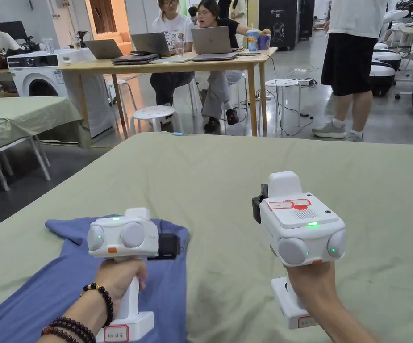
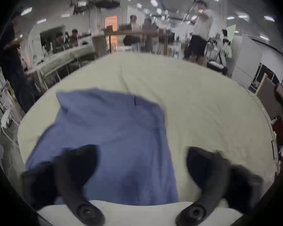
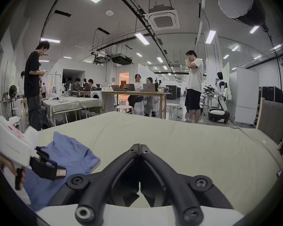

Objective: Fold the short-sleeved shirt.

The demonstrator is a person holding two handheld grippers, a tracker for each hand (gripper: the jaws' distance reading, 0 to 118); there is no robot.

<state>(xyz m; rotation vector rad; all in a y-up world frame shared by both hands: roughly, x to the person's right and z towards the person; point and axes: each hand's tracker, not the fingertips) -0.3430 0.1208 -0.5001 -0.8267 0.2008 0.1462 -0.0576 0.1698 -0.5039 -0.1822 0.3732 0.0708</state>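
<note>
altogether one blue shirt [image 1: 44, 286], two claws, left claw [image 2: 140, 162], right claw [image 3: 140, 145]

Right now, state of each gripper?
Left gripper: open, above the blue shirt, holding nothing.
Right gripper: closed, empty, above the green table cover.

One shirt [image 1: 58, 286], two grippers [image 1: 169, 245], three laptops [image 1: 211, 40]

A blue short-sleeved shirt [image 1: 58, 277] is laid flat, slightly rumpled, on the left part of the cloth-covered bench [image 1: 254, 178].
</note>
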